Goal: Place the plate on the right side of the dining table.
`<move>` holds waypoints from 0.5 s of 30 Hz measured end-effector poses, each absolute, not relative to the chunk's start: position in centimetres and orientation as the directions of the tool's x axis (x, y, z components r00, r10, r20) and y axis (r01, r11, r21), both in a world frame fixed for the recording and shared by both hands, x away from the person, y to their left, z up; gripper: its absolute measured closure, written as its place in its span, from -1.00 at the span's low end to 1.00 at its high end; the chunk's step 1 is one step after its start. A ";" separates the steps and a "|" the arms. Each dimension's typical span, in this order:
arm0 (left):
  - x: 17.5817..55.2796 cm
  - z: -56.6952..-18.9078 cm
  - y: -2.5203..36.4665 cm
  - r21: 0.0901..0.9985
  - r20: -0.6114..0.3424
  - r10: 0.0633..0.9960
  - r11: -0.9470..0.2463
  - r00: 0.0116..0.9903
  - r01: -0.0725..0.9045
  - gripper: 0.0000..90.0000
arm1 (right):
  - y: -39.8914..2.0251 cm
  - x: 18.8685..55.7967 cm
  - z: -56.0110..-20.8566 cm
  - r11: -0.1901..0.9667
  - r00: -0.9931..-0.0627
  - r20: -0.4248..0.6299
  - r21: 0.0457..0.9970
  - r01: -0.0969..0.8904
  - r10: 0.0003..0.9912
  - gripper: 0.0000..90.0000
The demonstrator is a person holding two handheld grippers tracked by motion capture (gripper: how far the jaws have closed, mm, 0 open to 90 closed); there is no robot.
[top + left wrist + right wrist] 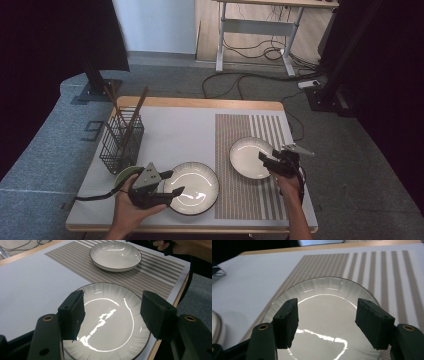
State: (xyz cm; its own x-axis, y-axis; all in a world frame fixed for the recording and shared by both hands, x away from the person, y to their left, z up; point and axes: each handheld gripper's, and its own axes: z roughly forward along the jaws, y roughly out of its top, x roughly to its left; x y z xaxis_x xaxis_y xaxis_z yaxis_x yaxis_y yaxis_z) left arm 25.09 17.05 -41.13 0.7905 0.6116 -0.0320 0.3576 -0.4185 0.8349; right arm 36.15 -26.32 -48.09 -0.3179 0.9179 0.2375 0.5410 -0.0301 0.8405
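Chopsticks stand in the black wire-mesh holder (121, 141) at the far left of the white-topped wooden table (175, 125), well clear of the work. Just beside the holder's near corner sits a small green round thing (123, 175), half hidden behind the left gripper (172, 183); I cannot tell what it is.

That left gripper hovers at the left rim of the flat white ribbed plate with a dark rim (191, 187), which lies on the bare white tabletop near the front edge. Its jaws stand wide apart with nothing between them; in the left gripper view the plate (110, 322) shows below and beyond the pads, untouched.

To the right, the deeper white ribbed bowl with a dark rim (251, 157) rests on the brown-and-white striped woven placemat (245, 200). The right gripper (266, 161) hangs at the bowl's right rim, jaws spread and clear of it, with the bowl (324, 322) beneath them in the right gripper view.

My reading is that the bowl is set down and the plate is next. To do that well, I would bring one pad under the plate's rim and the other on top, bite well onto the ribbed edge rather than the very lip, and lift it level. Glazed ware is slick, so a shallow pinch could let it tip or slide. The right gripper should draw back without nudging the bowl off the mat.
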 end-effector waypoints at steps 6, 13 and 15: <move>24.8 -40.7 17.9 0.835 -0.038 0.623 -0.410 0.781 0.367 -0.21 | -24.4 35.5 -47.9 0.020 -0.402 0.225 0.853 0.522 0.887 -0.23; 24.4 -40.5 18.4 0.840 -0.044 0.624 -0.399 0.780 0.367 -0.21 | -22.1 34.9 -47.7 0.085 -0.477 0.191 0.863 0.497 0.858 -0.22; 24.3 -40.4 18.6 0.843 -0.046 0.627 -0.394 0.778 0.367 -0.20 | -21.6 34.8 -47.5 0.092 -0.490 0.188 0.866 0.491 0.851 -0.21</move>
State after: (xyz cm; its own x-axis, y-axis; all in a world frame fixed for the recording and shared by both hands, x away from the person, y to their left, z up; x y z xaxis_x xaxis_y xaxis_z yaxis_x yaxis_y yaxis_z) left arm 24.33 18.60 -40.39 0.7781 0.6265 -0.0457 0.3667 -0.3940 0.8428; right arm 34.78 -21.60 -47.54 -0.4899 0.8514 0.1876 0.4910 0.0917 0.8663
